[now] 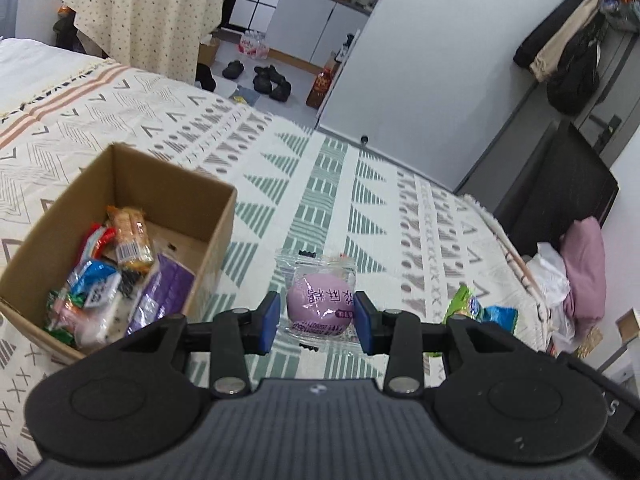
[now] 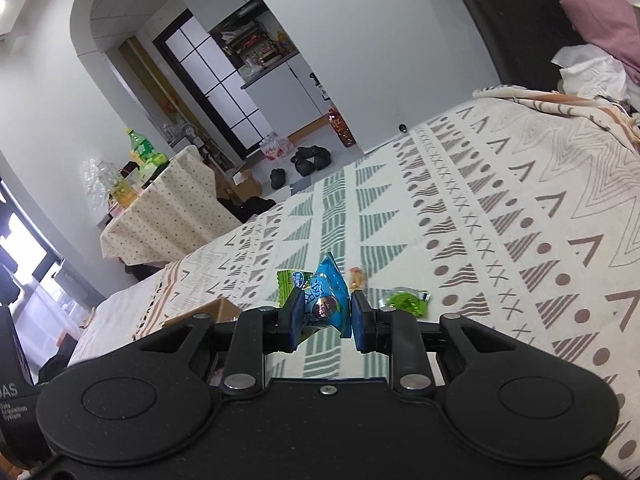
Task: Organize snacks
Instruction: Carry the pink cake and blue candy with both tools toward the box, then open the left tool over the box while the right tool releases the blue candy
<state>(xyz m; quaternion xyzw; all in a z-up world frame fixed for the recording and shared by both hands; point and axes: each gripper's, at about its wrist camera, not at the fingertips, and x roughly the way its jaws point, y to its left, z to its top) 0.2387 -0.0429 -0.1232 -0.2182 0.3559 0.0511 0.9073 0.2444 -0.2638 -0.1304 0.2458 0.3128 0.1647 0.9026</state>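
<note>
In the left wrist view, a pink round snack in a clear wrapper (image 1: 320,304) lies on the patterned bedspread between the blue pads of my left gripper (image 1: 318,322). The jaws stand apart on either side of it, open. A cardboard box (image 1: 188,184) holding several snack packs sits to its left. In the right wrist view, my right gripper (image 2: 325,316) is shut on a blue snack packet (image 2: 328,300) and holds it above the bed. A green packet (image 2: 290,280), a small orange snack (image 2: 358,279) and a bright green packet (image 2: 406,302) lie just beyond it.
Green and blue packets (image 1: 480,312) lie right of the left gripper. The bed's edge runs along the right, with pink and white bedding (image 1: 580,272). Beyond the bed stand a cloth-covered table (image 1: 148,12) and shoes on the floor (image 1: 272,80).
</note>
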